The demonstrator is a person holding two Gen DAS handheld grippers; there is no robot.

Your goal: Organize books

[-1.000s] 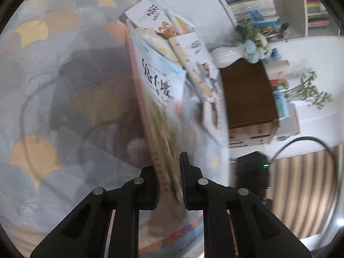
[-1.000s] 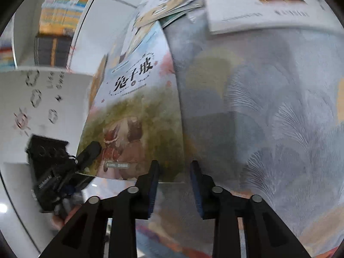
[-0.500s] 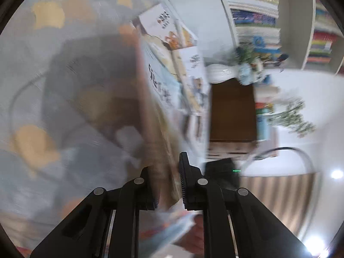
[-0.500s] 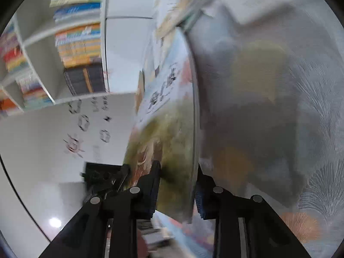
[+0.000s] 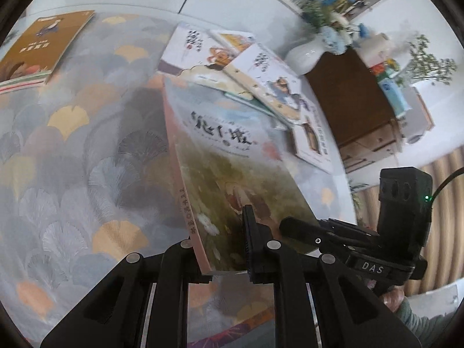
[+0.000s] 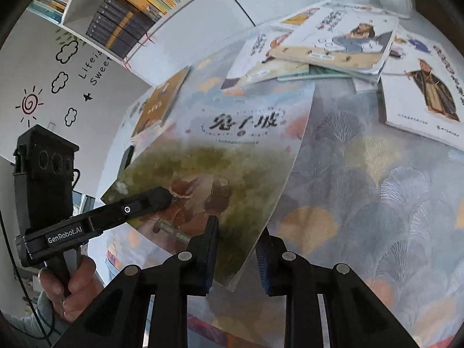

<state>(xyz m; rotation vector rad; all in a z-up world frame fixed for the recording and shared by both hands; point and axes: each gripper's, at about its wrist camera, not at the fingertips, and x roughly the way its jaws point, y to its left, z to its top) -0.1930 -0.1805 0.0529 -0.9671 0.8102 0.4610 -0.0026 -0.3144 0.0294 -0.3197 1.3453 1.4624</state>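
Note:
A picture book with a green meadow cover (image 5: 226, 159) (image 6: 232, 150) is held tilted above the patterned tablecloth (image 5: 87, 174). My left gripper (image 5: 220, 249) is shut on it near the spine, one pad on the cover and one behind. My right gripper (image 6: 237, 255) grips the opposite free edge; its jaws are closing, with the book's corner between the pads. Each gripper shows in the other's view: the right gripper (image 5: 290, 226) and the left gripper (image 6: 156, 198) both lie on the cover. A loose pile of picture books (image 5: 232, 66) (image 6: 333, 43) lies beyond.
A brown book (image 5: 43, 43) (image 6: 159, 101) lies at the far left of the table, and another white book (image 6: 420, 101) at the right. A white vase (image 5: 304, 55) stands behind the pile, near a wooden cabinet (image 5: 356, 101). Filled bookshelves (image 6: 130, 14) line the wall.
The right gripper's jaws have closed on the book's free edge. Both grippers have rolled and risen, and the book has turned from edge-on to show its cover.

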